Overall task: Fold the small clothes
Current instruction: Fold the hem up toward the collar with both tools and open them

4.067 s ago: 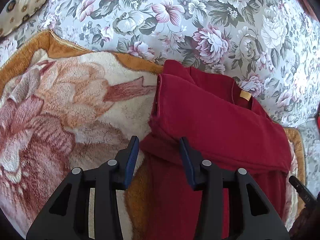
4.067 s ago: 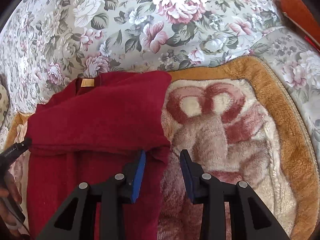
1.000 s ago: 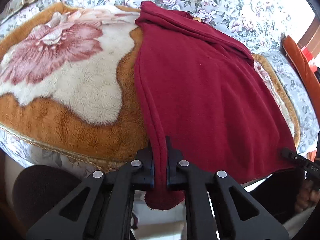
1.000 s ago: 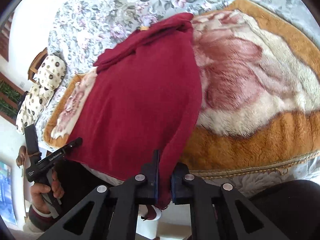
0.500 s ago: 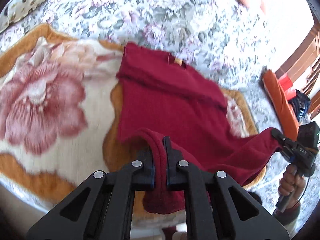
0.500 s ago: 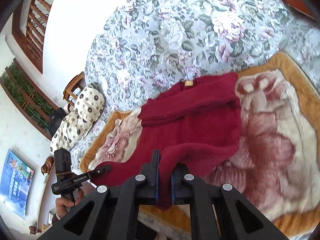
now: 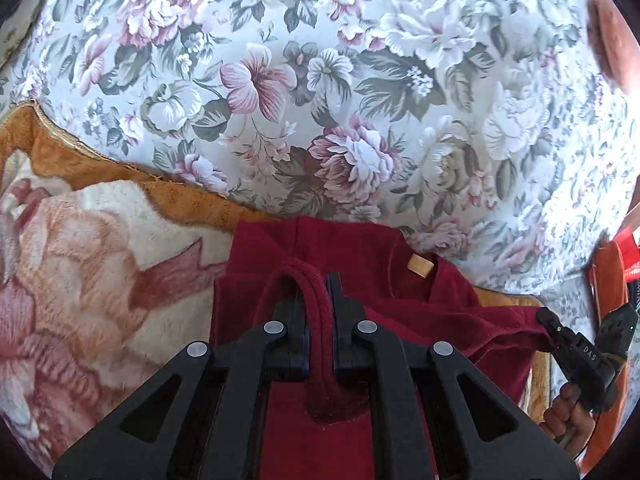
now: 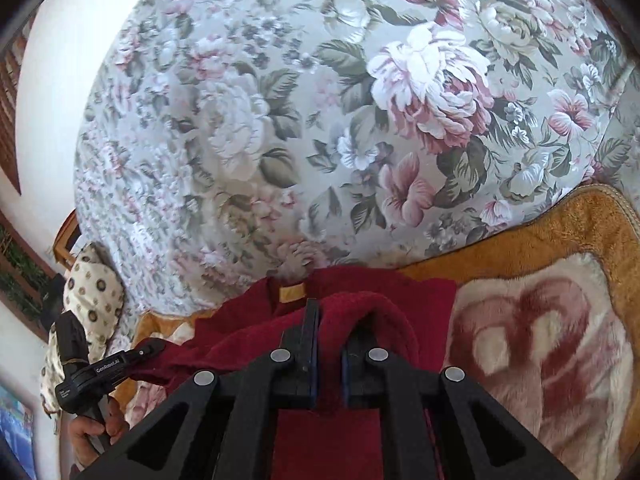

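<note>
A dark red garment (image 7: 360, 264) with a tan neck label (image 7: 419, 266) lies on a plush orange and cream blanket (image 7: 100, 248). My left gripper (image 7: 318, 292) is shut on the garment's hem, which loops up between the fingers, close to the collar. In the right wrist view the garment (image 8: 420, 292) and its label (image 8: 292, 293) lie just ahead. My right gripper (image 8: 329, 320) is shut on the other hem corner, held over the collar end. The right gripper also shows in the left wrist view (image 7: 576, 348), and the left one in the right wrist view (image 8: 100, 372).
A floral bedspread (image 7: 360, 100) covers the surface beyond the blanket. A spotted cushion (image 8: 92, 300) lies at the left of the right wrist view. An orange object (image 7: 608, 280) sits at the right edge of the left wrist view.
Both grippers have carried the garment's lower hem up from the blanket's near edge toward the collar. The lower half now folds over the upper half.
</note>
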Available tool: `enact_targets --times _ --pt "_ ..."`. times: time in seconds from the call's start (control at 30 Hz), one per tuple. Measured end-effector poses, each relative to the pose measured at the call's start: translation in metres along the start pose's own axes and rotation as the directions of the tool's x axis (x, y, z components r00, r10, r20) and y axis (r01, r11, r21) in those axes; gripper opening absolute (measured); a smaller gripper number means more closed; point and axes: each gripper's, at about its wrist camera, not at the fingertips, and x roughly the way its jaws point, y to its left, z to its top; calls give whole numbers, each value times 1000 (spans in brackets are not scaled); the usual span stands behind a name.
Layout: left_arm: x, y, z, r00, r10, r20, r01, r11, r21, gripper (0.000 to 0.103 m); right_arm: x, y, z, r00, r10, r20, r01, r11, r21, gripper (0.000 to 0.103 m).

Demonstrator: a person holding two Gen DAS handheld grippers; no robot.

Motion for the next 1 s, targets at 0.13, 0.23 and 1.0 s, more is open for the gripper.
enact_targets --times 0.13,0.23,1.0 --pt "38 3 12 989 70 -128 -71 997 -6 9 48 -27 9 986 -70 -149 76 997 30 19" --pt "27 15 16 991 -6 -130 -2 998 -64 13 23 -43 9 996 35 -76 -25 992 125 22" --pt "-35 -9 2 999 -37 15 36 998 43 77 86 4 -8 935 -326 -143 299 937 -177 31"
